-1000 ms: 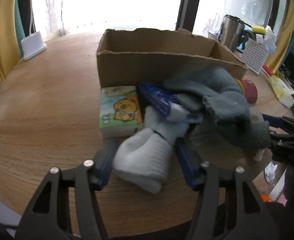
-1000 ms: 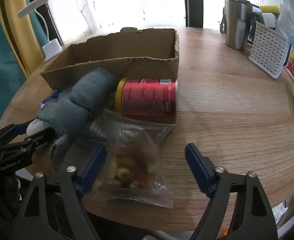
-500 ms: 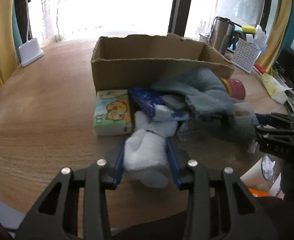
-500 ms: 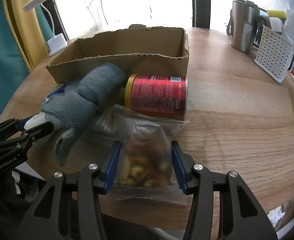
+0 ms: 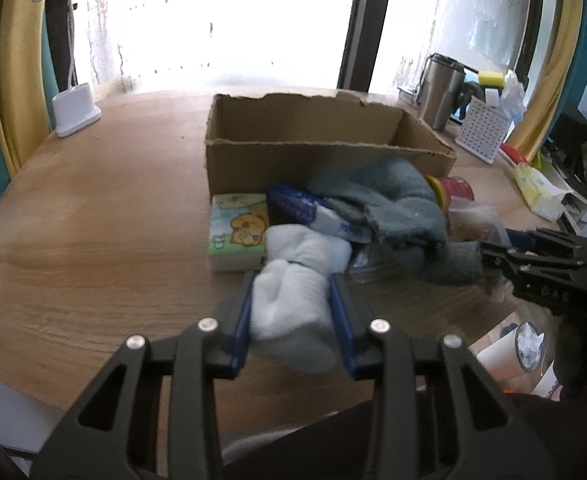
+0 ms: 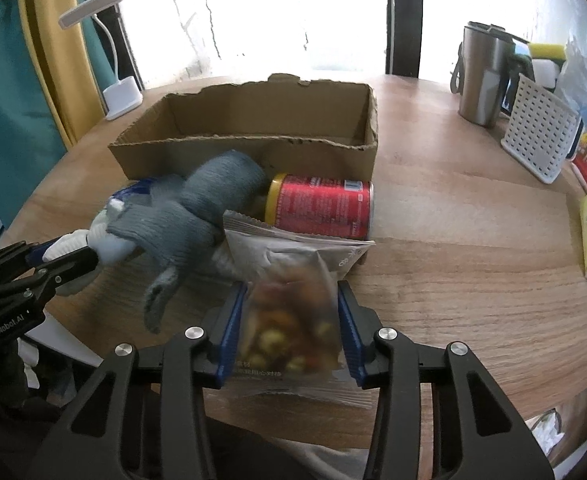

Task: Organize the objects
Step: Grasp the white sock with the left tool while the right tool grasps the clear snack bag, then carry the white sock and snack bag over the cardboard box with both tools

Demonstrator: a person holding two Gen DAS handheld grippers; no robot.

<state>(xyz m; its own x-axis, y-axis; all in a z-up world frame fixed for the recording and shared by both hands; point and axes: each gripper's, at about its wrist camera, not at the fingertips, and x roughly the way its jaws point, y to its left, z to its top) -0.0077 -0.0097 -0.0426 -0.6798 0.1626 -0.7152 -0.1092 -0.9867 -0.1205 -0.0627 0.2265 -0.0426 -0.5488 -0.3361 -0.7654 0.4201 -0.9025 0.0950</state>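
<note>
Right wrist: "GenRobot.AI" left gripper (image 6: 67, 258) clamps white sock (image 6: 109, 246); right gripper (image 6: 289, 320) clamps snack bag (image 6: 293, 280), print blurred.

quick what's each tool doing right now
left tool: closed on the white sock
right tool: closed on the snack bag

A second ago both grippers stood wide open; now the left gripper (image 5: 293, 312) has closed its blue pads on the white sock (image 5: 293, 300), squeezing it narrow. The right gripper (image 6: 289, 324) has likewise clamped the snack bag (image 6: 289, 304), whose top now stands up toward 12 o'clock in front of the can (image 6: 321, 206).
</note>
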